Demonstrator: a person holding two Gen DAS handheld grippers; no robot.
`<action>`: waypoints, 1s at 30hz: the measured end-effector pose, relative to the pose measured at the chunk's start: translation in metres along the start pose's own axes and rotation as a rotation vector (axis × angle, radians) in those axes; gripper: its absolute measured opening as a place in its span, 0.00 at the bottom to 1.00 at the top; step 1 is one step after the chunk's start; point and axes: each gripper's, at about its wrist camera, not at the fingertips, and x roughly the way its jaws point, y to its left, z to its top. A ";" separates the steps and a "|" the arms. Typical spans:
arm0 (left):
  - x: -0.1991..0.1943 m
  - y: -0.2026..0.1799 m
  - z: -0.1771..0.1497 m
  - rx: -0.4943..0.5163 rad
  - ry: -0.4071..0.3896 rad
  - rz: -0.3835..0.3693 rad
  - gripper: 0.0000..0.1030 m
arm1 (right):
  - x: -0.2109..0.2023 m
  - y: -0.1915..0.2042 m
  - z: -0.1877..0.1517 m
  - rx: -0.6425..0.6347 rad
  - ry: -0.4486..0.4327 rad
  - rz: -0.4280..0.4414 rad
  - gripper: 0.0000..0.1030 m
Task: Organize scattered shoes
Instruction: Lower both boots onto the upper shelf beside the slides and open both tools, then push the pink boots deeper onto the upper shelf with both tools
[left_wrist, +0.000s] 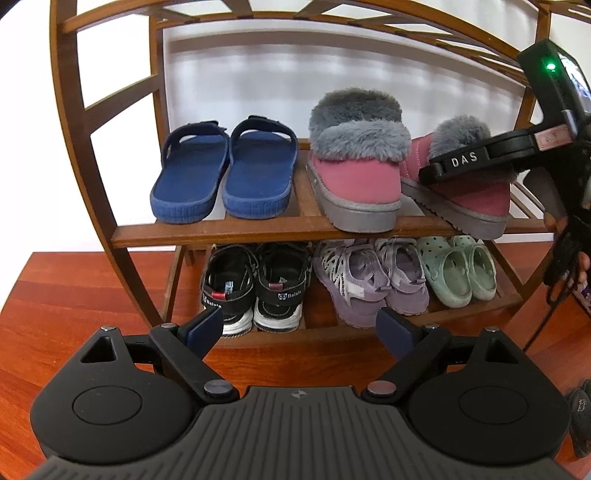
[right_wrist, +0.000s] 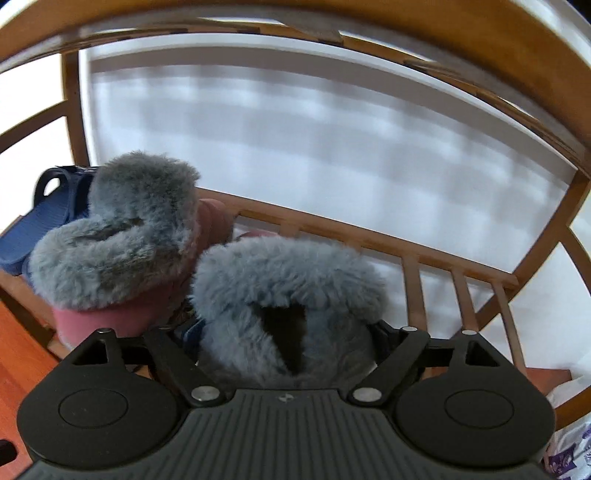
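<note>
A wooden shoe rack (left_wrist: 229, 230) holds shoes on two shelves. On the upper shelf stand a pair of blue slides (left_wrist: 221, 173) and a pink slipper boot with grey fur (left_wrist: 354, 162). My right gripper (left_wrist: 469, 166) is shut on the second pink fur boot (left_wrist: 476, 195), tilted at the shelf's right front edge. In the right wrist view the held boot (right_wrist: 288, 295) fills the space between the jaws, beside its mate (right_wrist: 122, 236). My left gripper (left_wrist: 299, 332) is open and empty, low in front of the rack.
The lower shelf holds black sandals (left_wrist: 255, 288), purple sneakers (left_wrist: 369, 280) and green clogs (left_wrist: 458, 269). Red wooden floor (left_wrist: 74, 295) lies in front. A dark shoe (left_wrist: 581, 417) lies on the floor at the far right. A white wall is behind the rack.
</note>
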 end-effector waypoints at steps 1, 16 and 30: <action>0.000 -0.002 0.001 0.003 -0.005 0.002 0.88 | -0.004 0.001 -0.002 -0.011 -0.011 0.005 0.88; 0.003 -0.033 0.025 0.045 -0.070 -0.021 0.87 | -0.076 -0.030 -0.060 0.090 -0.171 0.123 0.89; 0.031 -0.041 0.041 0.077 -0.090 -0.040 0.52 | -0.048 -0.041 -0.084 0.095 -0.127 0.192 0.53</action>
